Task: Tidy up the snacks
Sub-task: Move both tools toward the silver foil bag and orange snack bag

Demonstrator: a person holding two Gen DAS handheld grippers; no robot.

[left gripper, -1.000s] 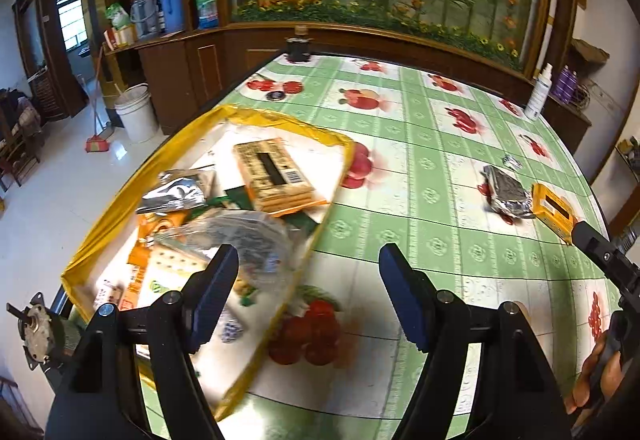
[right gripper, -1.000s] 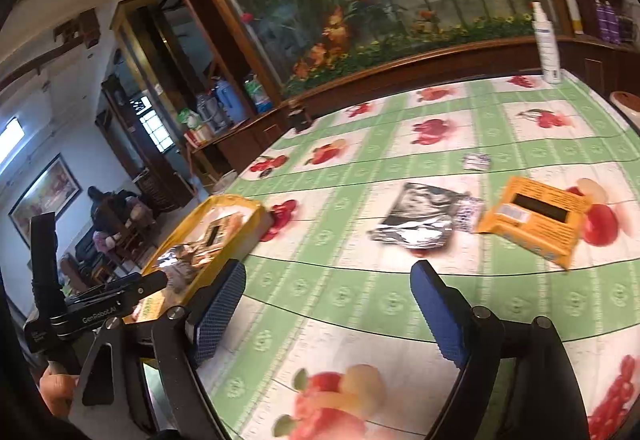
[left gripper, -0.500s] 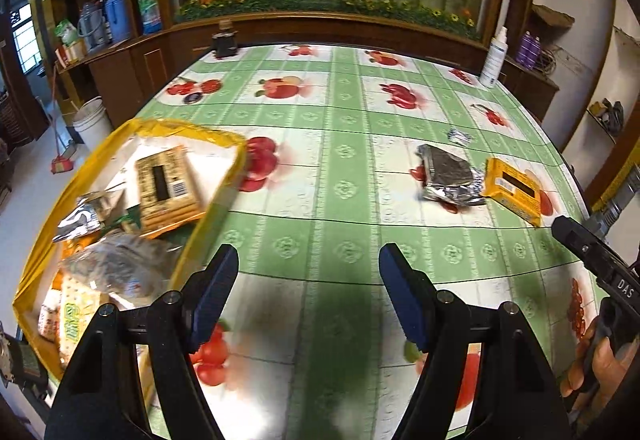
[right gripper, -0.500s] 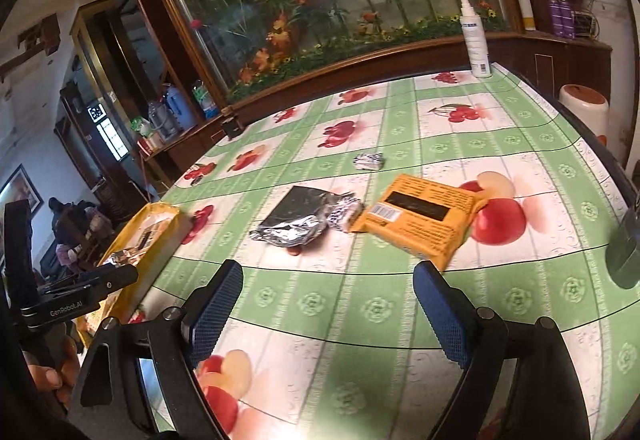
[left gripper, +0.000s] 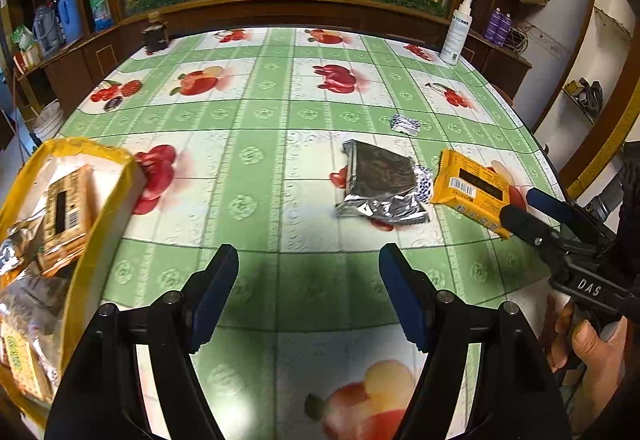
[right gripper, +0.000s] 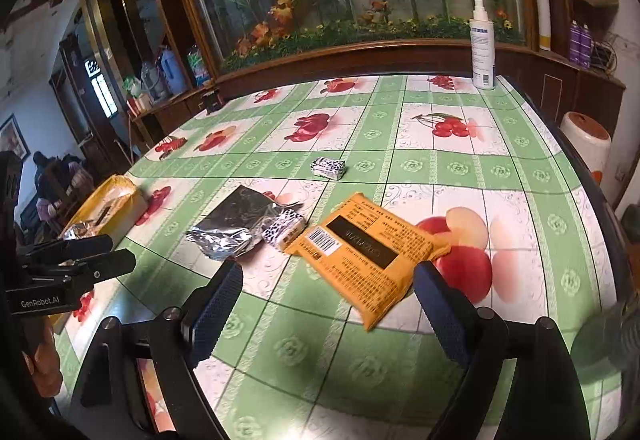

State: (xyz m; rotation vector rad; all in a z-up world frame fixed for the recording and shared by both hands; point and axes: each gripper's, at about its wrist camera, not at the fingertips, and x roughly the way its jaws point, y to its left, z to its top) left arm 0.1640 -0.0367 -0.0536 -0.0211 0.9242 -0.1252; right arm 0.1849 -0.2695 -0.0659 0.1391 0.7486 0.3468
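Snacks on the table, counted

One orange packet [right gripper: 368,256], one silver foil pouch [right gripper: 236,224], two small wrapped sweets [right gripper: 329,168] [right gripper: 285,227], one yellow bin [left gripper: 102,200], one spray bottle [right gripper: 483,44].

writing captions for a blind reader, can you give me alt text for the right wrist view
An open hand-held gripper hovers over a green fruit-print table, its fingers framing an orange snack pack lying flat. Left of the pack lie a silver foil packet and a small wrapped candy; another candy sits farther back, and a yellow bin of snacks stands at far left.
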